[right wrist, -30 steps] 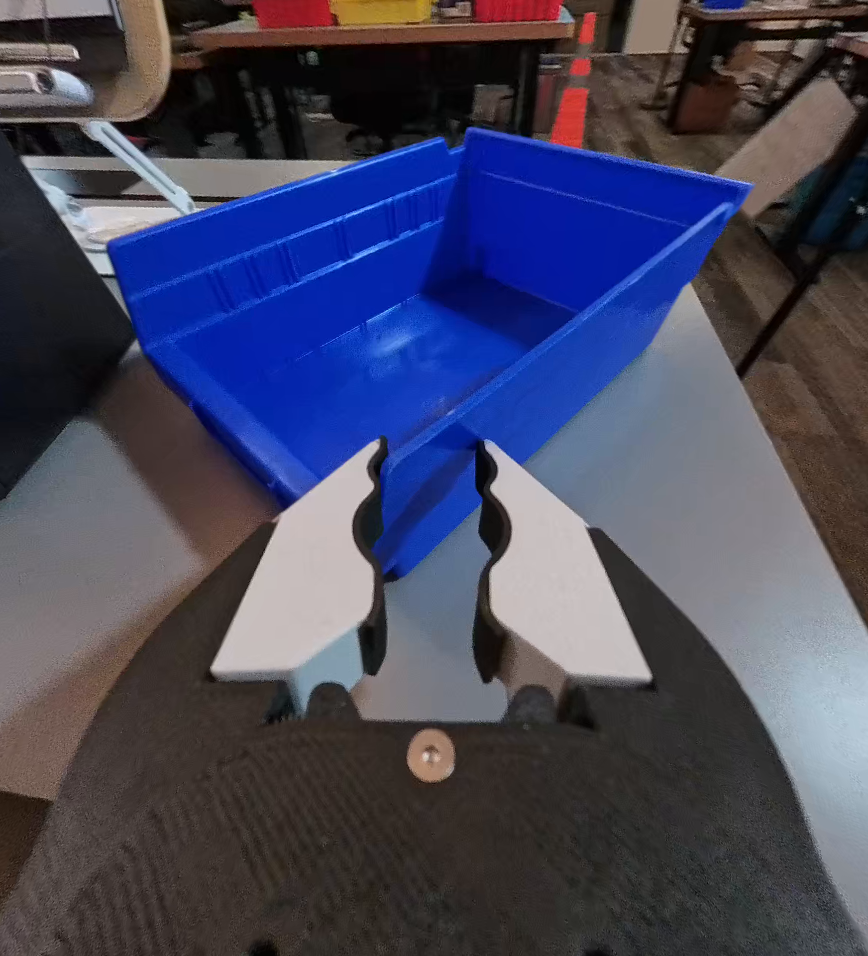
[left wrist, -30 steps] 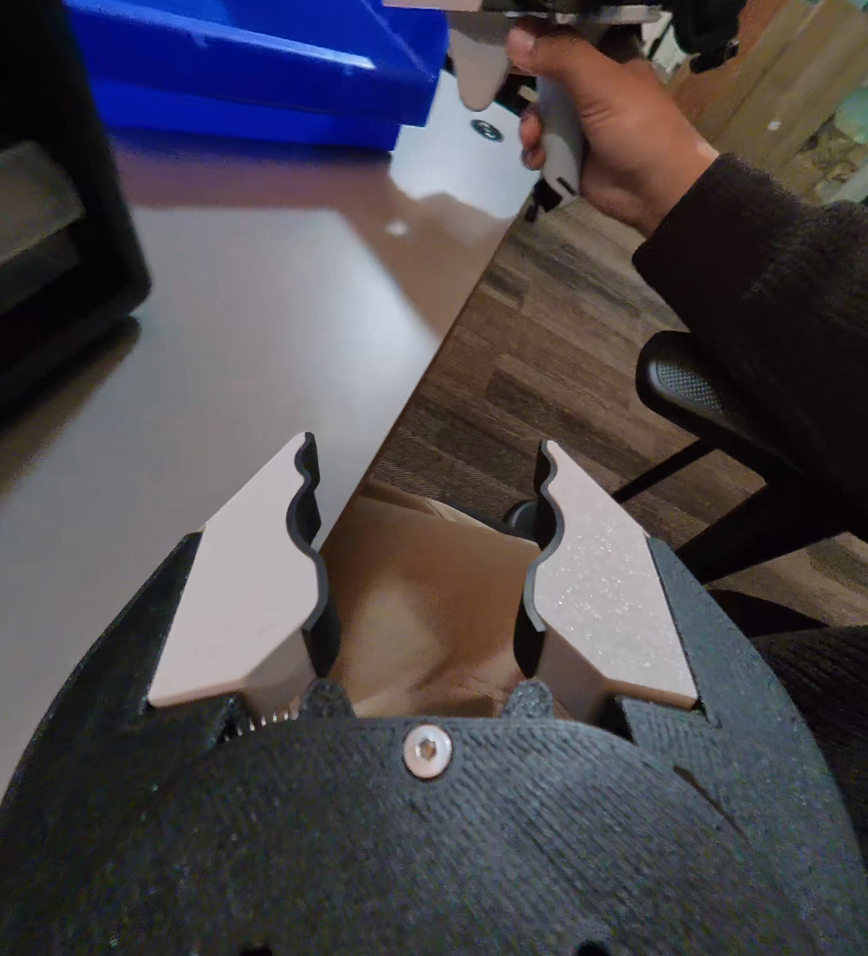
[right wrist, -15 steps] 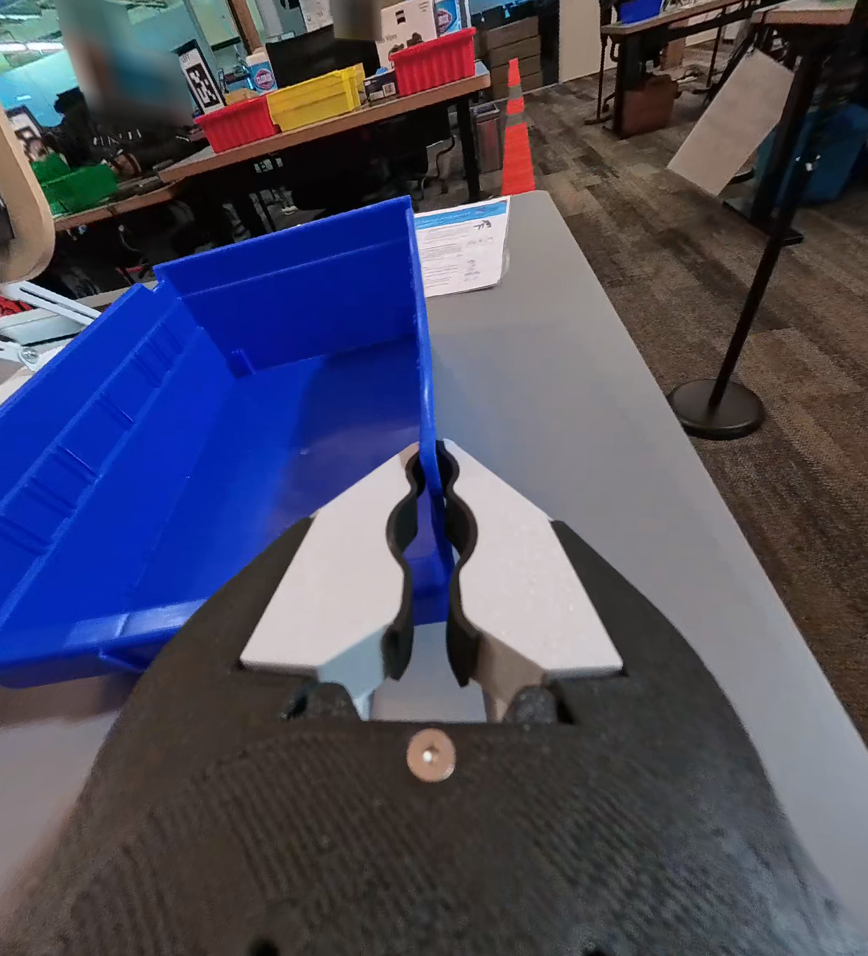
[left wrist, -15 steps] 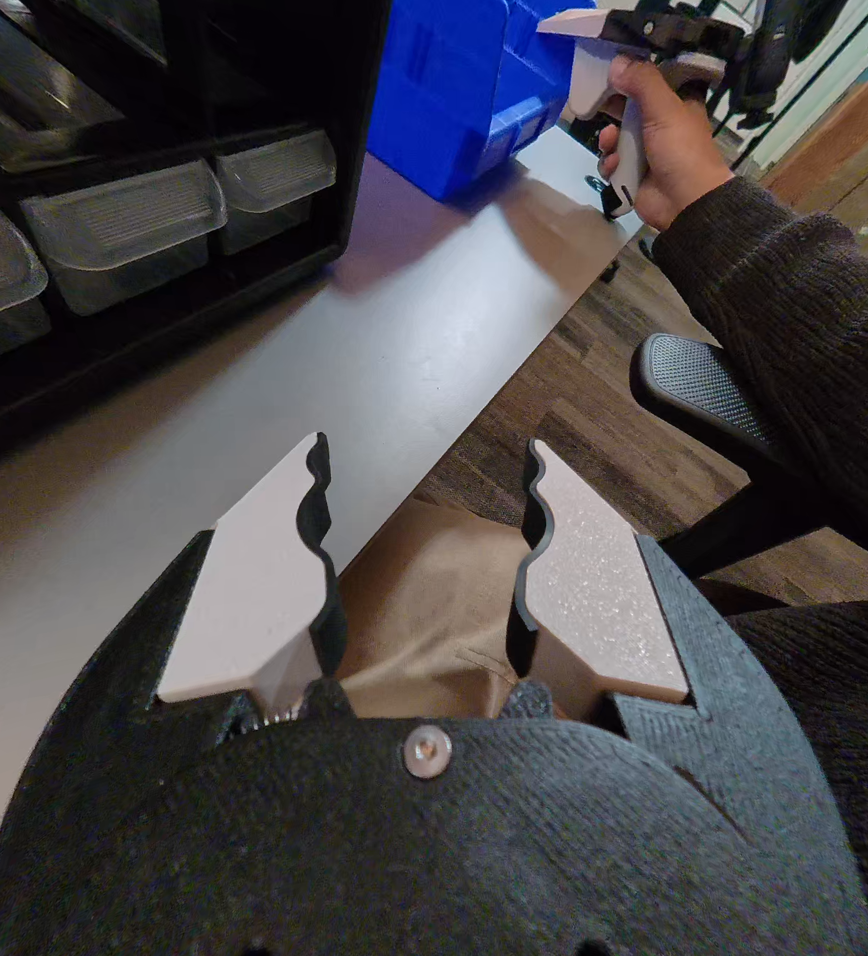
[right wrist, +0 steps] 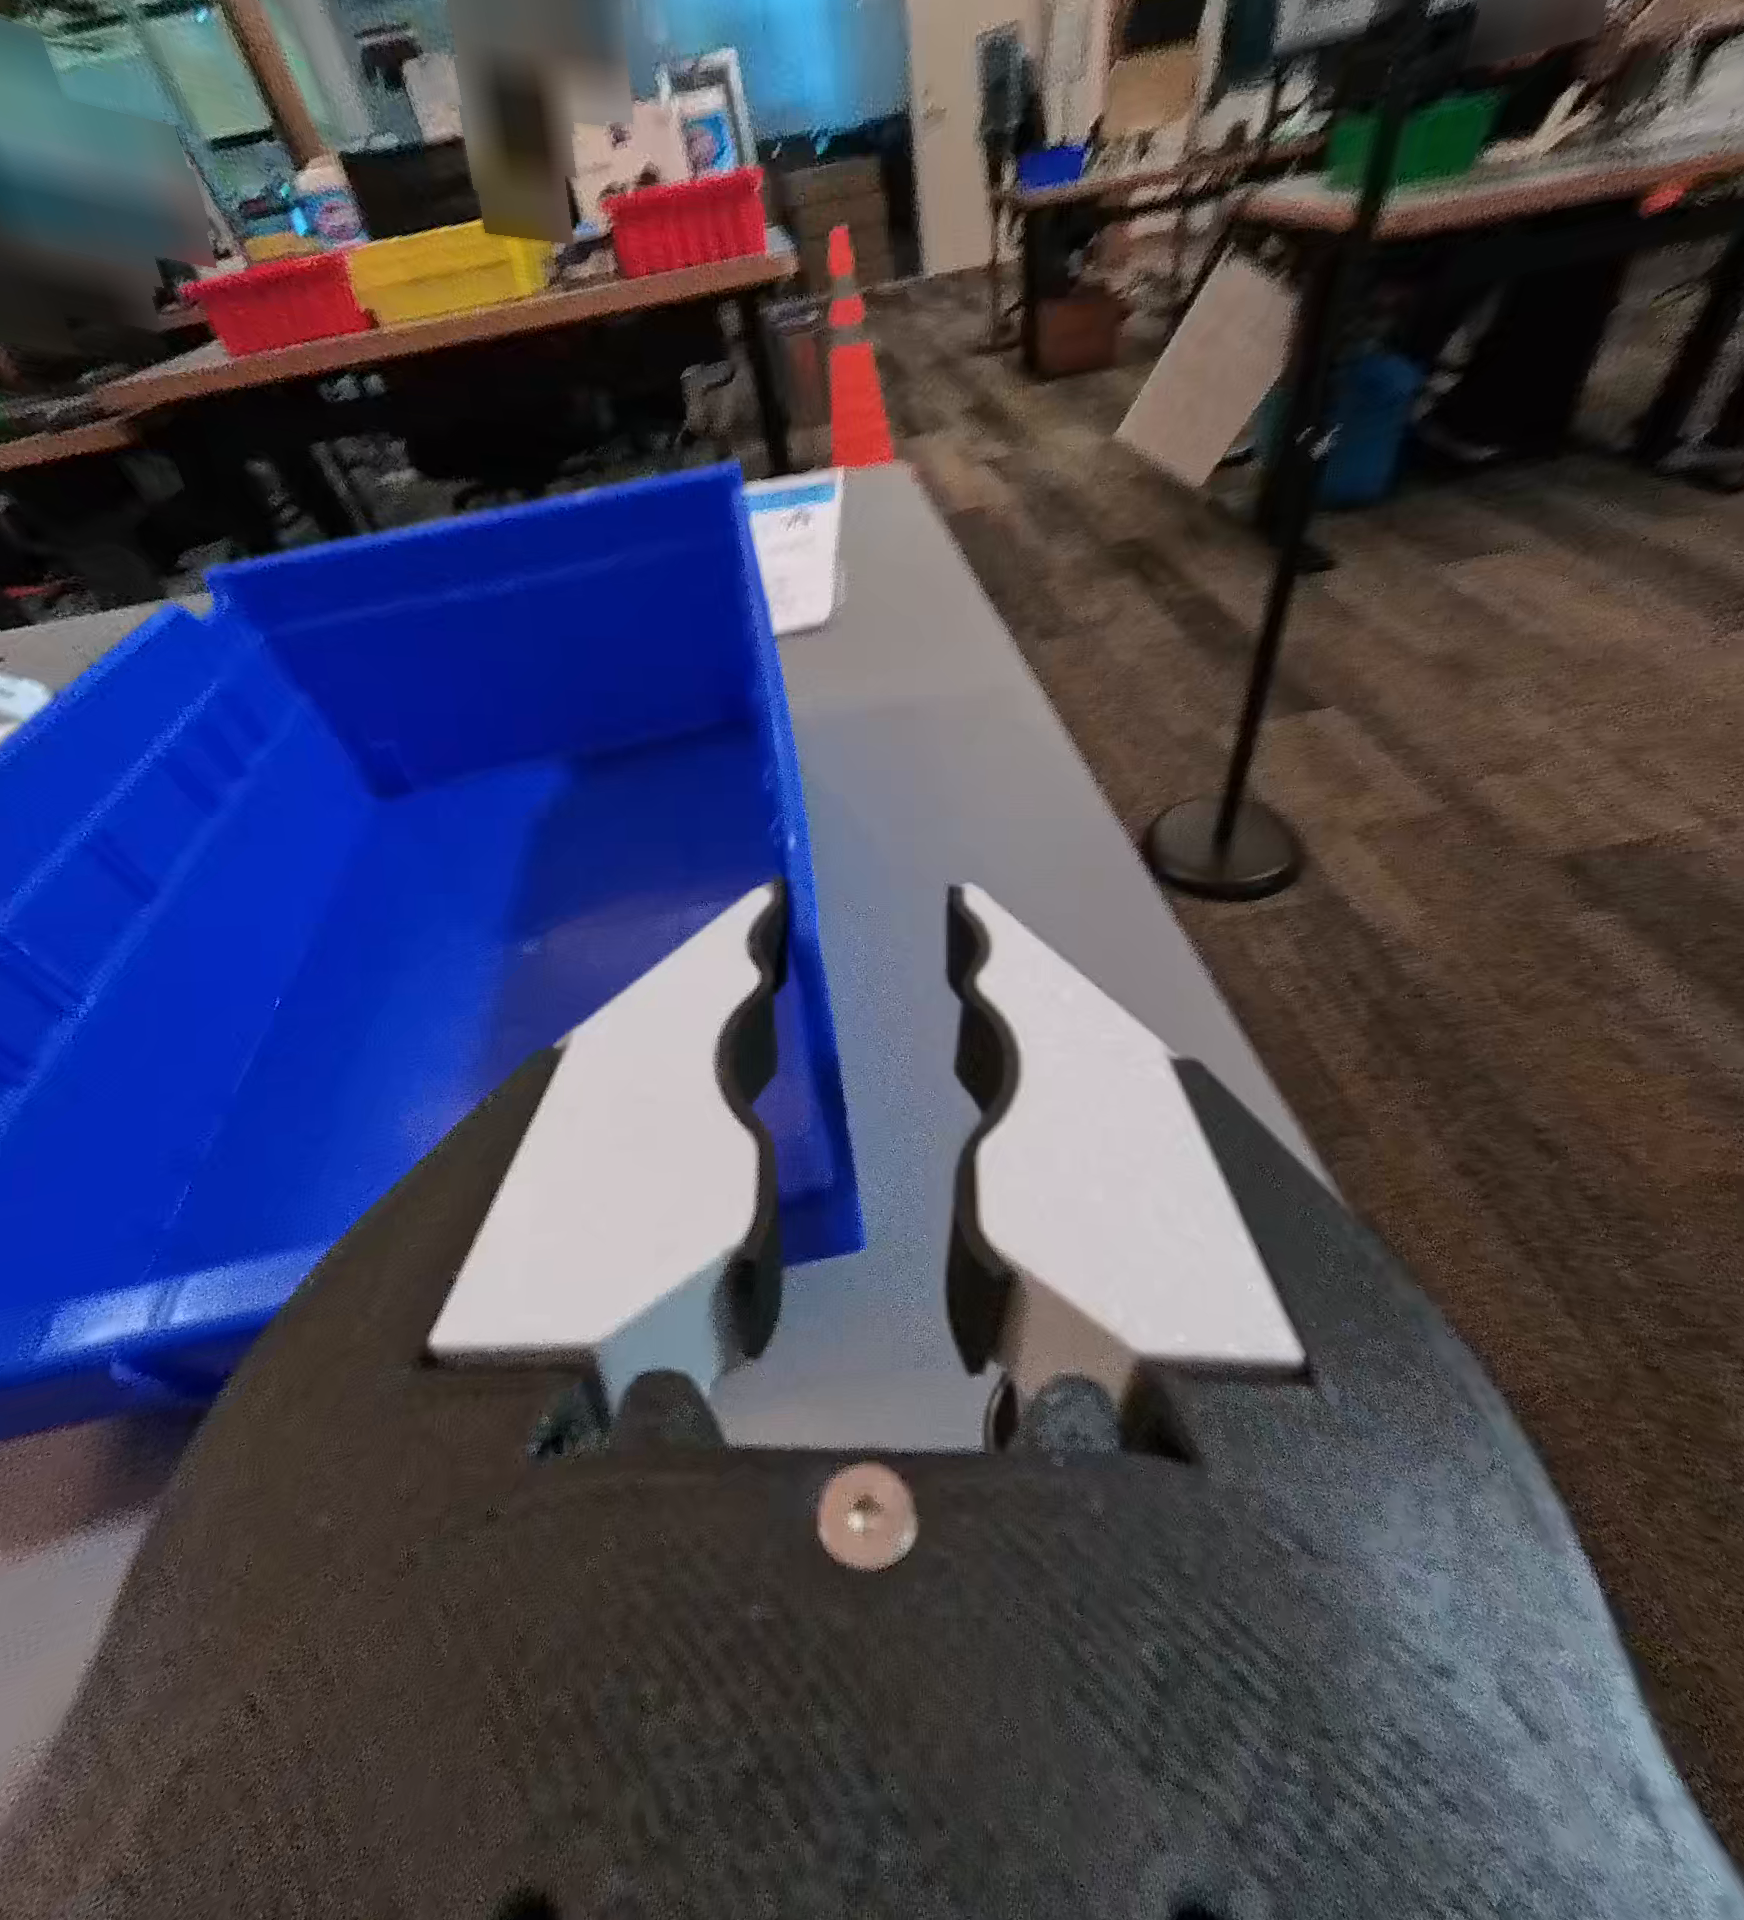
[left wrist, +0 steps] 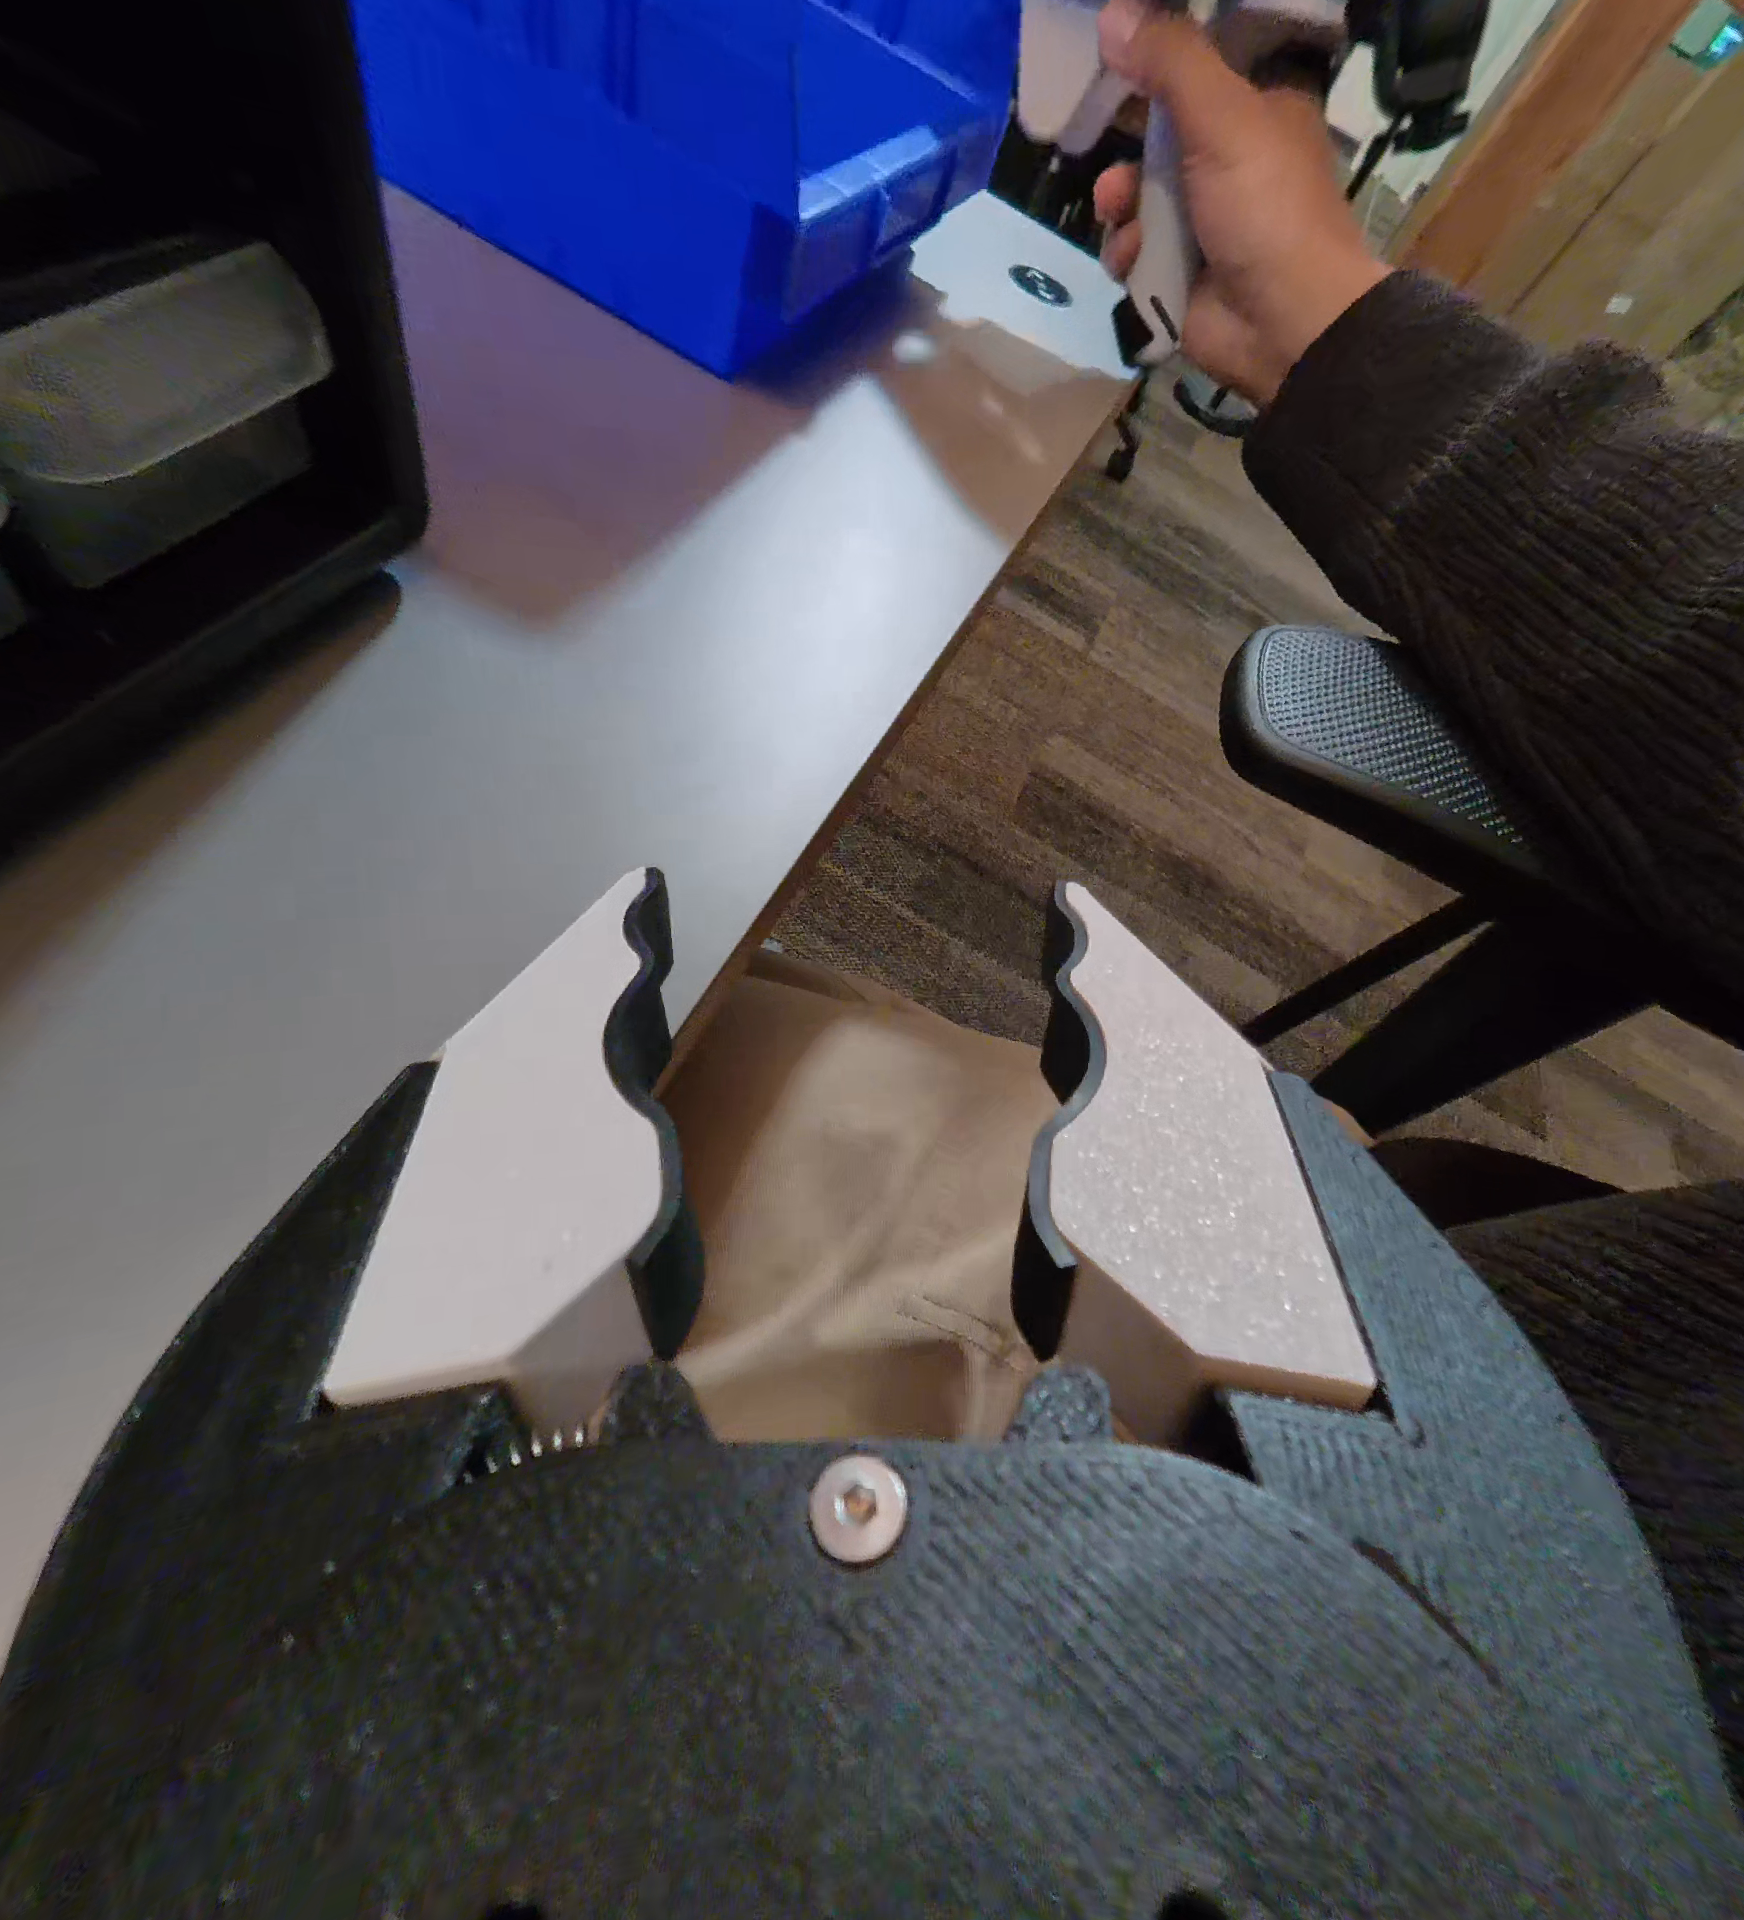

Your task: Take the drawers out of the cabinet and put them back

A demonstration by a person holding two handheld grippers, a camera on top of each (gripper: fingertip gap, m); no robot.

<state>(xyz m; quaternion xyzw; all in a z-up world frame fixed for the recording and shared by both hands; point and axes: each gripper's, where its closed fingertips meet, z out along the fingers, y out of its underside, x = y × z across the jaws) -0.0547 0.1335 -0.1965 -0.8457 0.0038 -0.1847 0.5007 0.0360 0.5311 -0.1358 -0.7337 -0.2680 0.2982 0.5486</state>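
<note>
Barely begun, judging by drawers [left wrist: 120,384] seated in cabinet [left wrist: 359,312] near bench [left wrist: 535,727] edge; left gripper [left wrist: 852,1039] wide and empty, right gripper [right wrist: 863,1039] parted beside blue bin [right wrist: 328,935], gripping nothing.

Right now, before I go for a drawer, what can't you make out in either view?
- Black drawer cabinet: left wrist view's left and top edges crop it; absent from right wrist view.
- Translucent plastic drawers: contents unreadable, motion-blurred.
- Blue plastic bin: near corner hidden behind right gripper.
</note>
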